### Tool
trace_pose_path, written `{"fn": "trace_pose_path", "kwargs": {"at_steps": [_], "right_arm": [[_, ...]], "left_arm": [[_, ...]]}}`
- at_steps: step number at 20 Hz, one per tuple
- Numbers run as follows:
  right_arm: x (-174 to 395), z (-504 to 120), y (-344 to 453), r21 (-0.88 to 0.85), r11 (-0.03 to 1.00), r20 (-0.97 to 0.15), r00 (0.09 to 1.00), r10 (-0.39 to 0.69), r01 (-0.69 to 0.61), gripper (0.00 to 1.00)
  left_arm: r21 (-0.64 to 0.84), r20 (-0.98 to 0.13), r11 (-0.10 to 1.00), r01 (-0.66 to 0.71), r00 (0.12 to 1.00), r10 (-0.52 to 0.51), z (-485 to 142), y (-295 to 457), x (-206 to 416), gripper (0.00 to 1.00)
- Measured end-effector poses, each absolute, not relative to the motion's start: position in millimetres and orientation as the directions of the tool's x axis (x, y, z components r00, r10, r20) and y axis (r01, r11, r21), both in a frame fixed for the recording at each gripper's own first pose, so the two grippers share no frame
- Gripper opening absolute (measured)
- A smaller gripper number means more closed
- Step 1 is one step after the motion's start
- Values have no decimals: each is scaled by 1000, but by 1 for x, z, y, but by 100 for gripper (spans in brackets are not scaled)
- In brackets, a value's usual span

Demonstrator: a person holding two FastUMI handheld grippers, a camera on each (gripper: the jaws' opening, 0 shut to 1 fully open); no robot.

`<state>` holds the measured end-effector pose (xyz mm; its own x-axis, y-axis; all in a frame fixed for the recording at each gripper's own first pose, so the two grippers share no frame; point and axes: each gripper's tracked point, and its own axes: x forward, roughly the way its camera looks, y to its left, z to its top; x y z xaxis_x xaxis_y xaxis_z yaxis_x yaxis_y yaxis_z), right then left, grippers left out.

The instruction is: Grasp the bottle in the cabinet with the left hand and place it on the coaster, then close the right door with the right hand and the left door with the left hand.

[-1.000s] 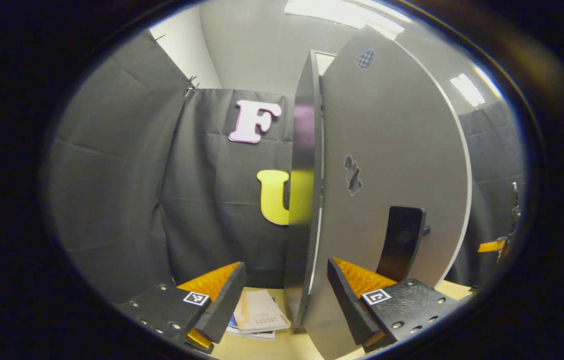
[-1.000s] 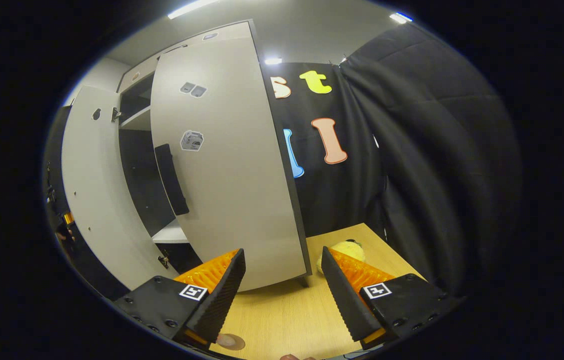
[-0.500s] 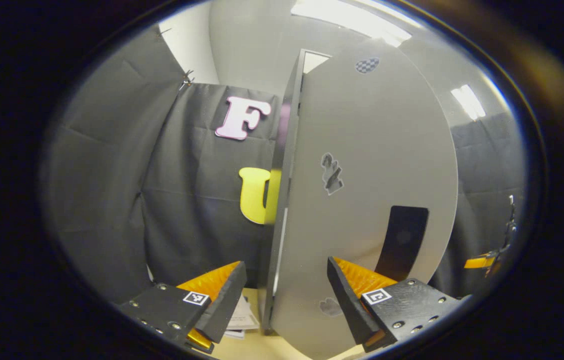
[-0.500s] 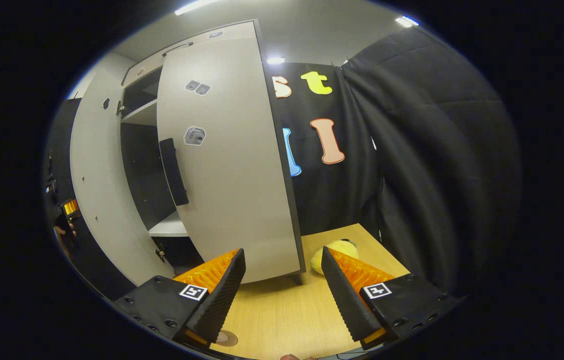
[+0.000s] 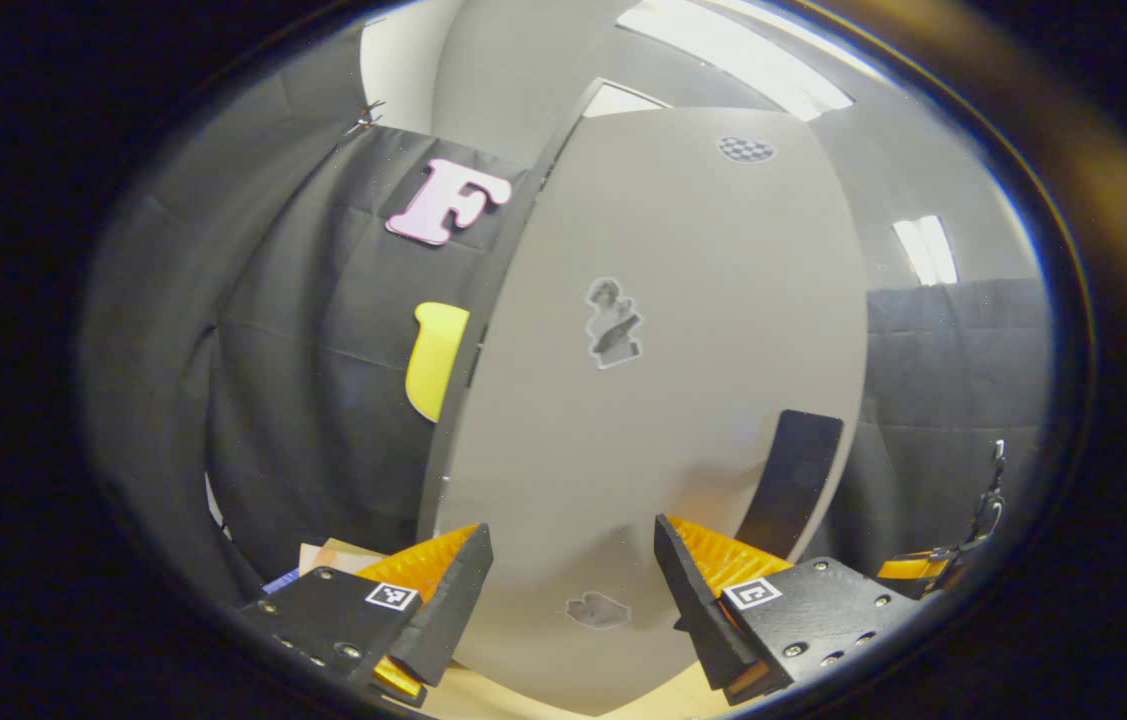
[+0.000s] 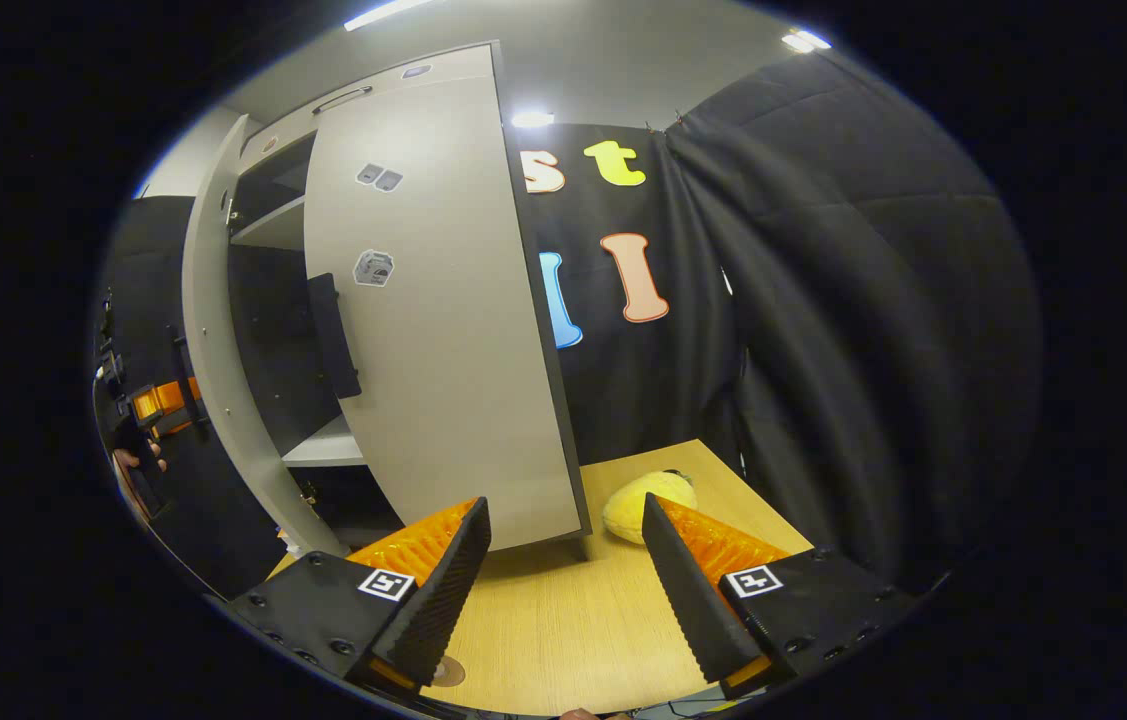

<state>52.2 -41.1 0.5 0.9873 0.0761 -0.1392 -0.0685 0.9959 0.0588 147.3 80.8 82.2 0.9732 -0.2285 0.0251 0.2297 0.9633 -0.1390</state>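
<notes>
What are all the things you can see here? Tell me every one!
Cabinet doors: two, light grey, both partly open; left door, right door.
Door handles: two, black, one per door.
Stickers: several, grey, on the doors.
Shelf: one, white, inside the cabinet.
Table: one, light wood.
Soft toy: one, yellow, on the table beside the right door.
Papers: a few, behind the left door.
Left tool: open, black and orange.
Right tool: open, black and orange.

In the left gripper view the left door (image 5: 643, 400) swung from edge-on to nearly face-on, covering the papers; in the right gripper view it narrowed toward the cabinet (image 6: 273, 215).
</notes>
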Motion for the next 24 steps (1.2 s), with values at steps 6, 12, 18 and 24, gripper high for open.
{"fn": "trace_pose_path", "kwargs": {"at_steps": [6, 12, 18, 24], "right_arm": [[48, 5, -49, 76, 996, -122, 991, 54, -45, 92], [51, 7, -31, 71, 993, -115, 988, 99, -91, 92], [49, 1, -8, 51, 993, -115, 987, 110, -105, 92], [44, -4, 0, 46, 996, -102, 991, 85, -81, 97]], "left_arm": [[97, 29, 980, 173, 984, -177, 89, 65, 127, 99], [140, -63, 980, 138, 989, -131, 44, 74, 92, 98], [136, -122, 991, -12, 992, 29, 0, 109, 34, 89], [39, -129, 995, -93, 987, 97, -33, 119, -32, 100]]}}
